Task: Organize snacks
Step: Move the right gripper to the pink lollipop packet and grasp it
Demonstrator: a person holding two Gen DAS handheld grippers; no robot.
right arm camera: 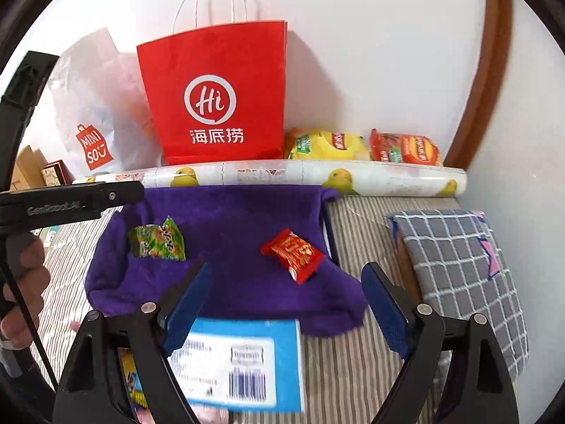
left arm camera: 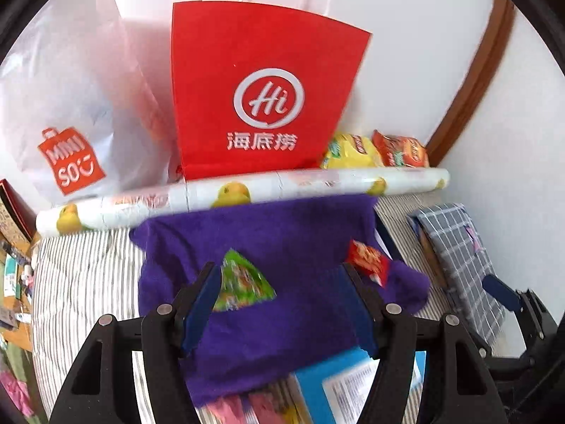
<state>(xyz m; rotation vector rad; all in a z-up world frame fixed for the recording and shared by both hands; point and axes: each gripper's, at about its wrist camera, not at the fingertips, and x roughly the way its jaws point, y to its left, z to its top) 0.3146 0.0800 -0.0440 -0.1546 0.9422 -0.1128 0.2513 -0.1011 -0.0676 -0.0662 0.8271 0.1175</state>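
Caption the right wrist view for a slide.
Open right hand-held gripper above a purple cloth holding a green snack packet and a red snack packet.

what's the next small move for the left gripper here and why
Probably ease the left gripper forward and leftward to center on the green snack packet. Its jaws are open and empty, and the packet lies loose on the purple cloth beside the left finger. The red snack packet sits nearer the open right gripper.

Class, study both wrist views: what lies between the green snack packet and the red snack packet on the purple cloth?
Only bare purple cloth separates the green snack packet from the red snack packet; the right wrist view shows this most clearly.
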